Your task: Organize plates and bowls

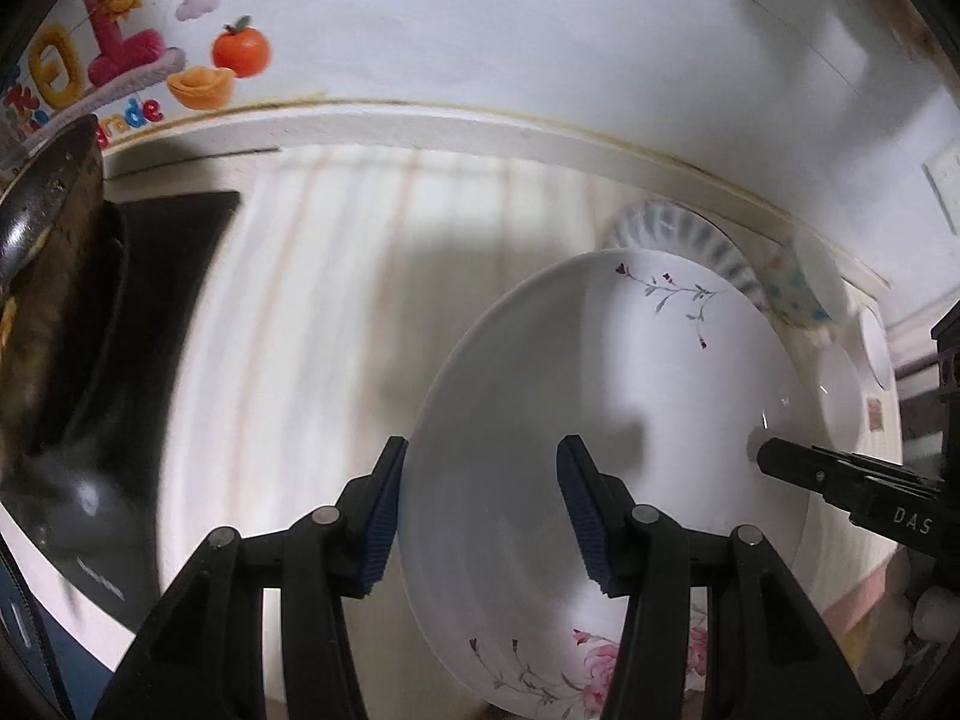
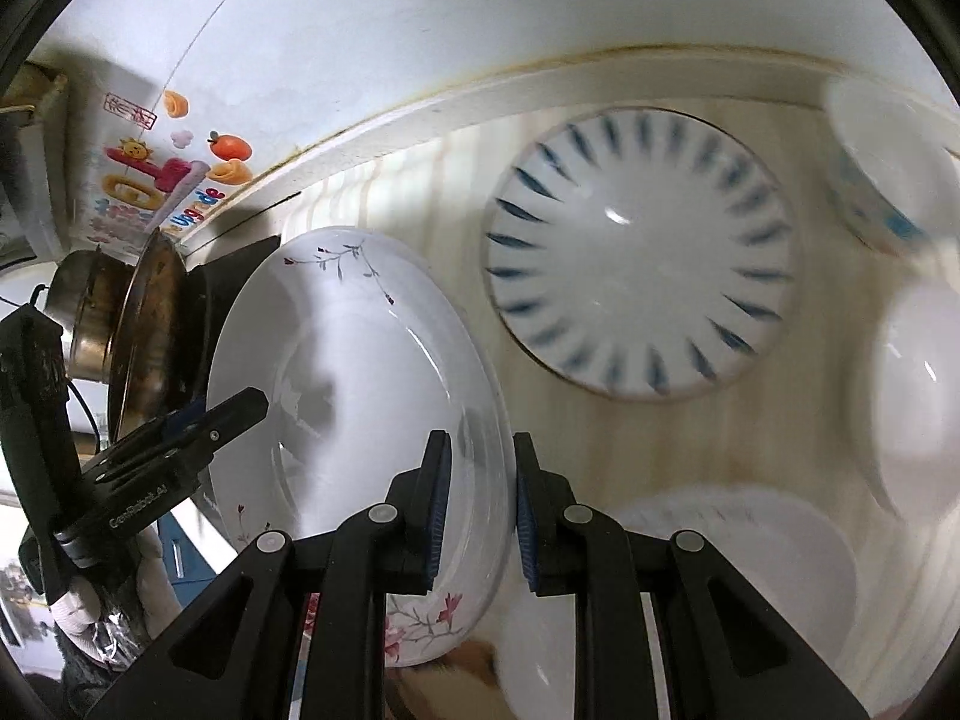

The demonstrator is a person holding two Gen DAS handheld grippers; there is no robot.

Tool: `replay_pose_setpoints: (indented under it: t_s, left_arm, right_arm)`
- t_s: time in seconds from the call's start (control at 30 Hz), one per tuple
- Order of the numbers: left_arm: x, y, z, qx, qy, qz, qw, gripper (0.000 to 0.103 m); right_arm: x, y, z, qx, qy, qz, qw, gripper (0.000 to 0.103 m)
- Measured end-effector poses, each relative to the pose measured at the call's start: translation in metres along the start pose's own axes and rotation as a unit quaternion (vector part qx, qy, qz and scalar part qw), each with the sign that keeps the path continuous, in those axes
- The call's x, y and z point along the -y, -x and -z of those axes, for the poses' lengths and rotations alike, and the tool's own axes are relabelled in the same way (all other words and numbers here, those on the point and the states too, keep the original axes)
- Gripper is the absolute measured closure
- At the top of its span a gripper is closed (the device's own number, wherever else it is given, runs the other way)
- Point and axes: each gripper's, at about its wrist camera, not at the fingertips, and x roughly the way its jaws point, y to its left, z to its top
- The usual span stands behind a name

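1. The left gripper (image 1: 477, 516) had its jaws spread wide around the near rim of the flower plate (image 1: 606, 420). One blue pad sat right at the rim, and the other pad sat over the inside of the plate. I could not tell if it was pinching the plate.
2. The right gripper (image 2: 477, 519) had its jaws nearly closed on the other rim of the flower plate (image 2: 360, 384), with a pad on each side.
3. The plate was tilted up on edge above the pale wooden counter (image 1: 336, 276), held between the two grippers.
4. In the left view, the right gripper's tip touched the far rim from the right side.
5. A dark stove (image 1: 138, 312) with a dirty pan (image 1: 42, 204) was on the left, near the plate.
6. Only the right view showed the striped plate (image 2: 639, 252) whole, lying flat on the counter (image 2: 660, 450) past the flower plate. The left view showed just a bit of it behind the flower plate.
7. White bowls (image 2: 918, 396) sat at the right edge, and a stack of white plates (image 2: 738, 546) lay just under the right gripper.
8. Far back, a wall (image 1: 480, 18) had cartoon stickers (image 1: 126, 48) on it.
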Motion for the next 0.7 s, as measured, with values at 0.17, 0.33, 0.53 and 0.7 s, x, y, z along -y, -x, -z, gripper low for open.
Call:
replay_pose_setpoints:
  t_s: [0.17, 0.33, 0.53, 0.7]
  left_arm:
    - [0.041, -0.004, 0.023, -0.017, -0.016, 0.023, 0.9995, 0.055]
    - [0.082, -0.018, 0.045, -0.036, -0.055, 0.028, 0.9974, 0.055]
    - [0.112, -0.038, 0.066, -0.060, -0.077, 0.019, 0.9950, 0.055]
    - [0.127, -0.054, 0.076, -0.069, -0.097, -0.008, 0.9928, 0.055]
  right_arm:
    - [0.042, 0.032, 0.037, 0.004, -0.011, 0.014, 1.000, 0.081]
    - [0.085, 0.053, 0.072, 0.002, -0.027, 0.035, 0.999, 0.081]
    - [0.130, 0.053, 0.102, -0.014, -0.051, 0.049, 0.997, 0.081]
    - [0.151, 0.041, 0.108, -0.028, -0.056, 0.053, 0.997, 0.081]
